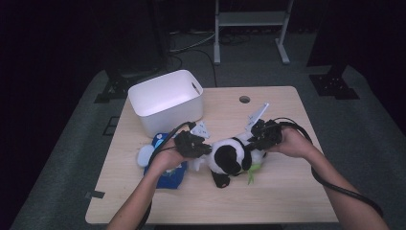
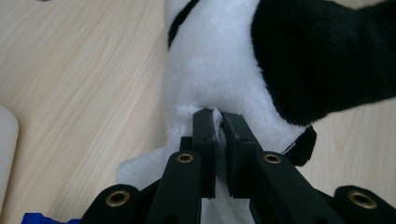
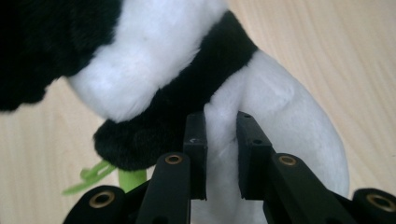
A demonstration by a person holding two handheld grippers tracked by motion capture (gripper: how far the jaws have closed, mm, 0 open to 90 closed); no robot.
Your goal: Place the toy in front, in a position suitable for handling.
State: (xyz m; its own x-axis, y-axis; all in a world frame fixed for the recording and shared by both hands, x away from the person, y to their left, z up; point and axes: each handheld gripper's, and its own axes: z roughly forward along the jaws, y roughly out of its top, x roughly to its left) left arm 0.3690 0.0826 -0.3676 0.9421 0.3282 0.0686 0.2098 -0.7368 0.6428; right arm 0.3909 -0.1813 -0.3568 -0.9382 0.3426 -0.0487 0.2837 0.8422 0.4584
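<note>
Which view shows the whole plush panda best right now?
The high view: the plush panda lies whole on the table between both grippers. The left gripper view shows only white fur pinched in its jaws; the right gripper view shows a white fold clamped, plus black fur.

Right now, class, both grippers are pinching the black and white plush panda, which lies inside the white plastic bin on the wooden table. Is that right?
Not quite. The black and white plush panda lies on the wooden table in front of the white plastic bin, not inside it, as the high view shows. The rest holds: the left gripper and right gripper both pinch its white fur.
</note>
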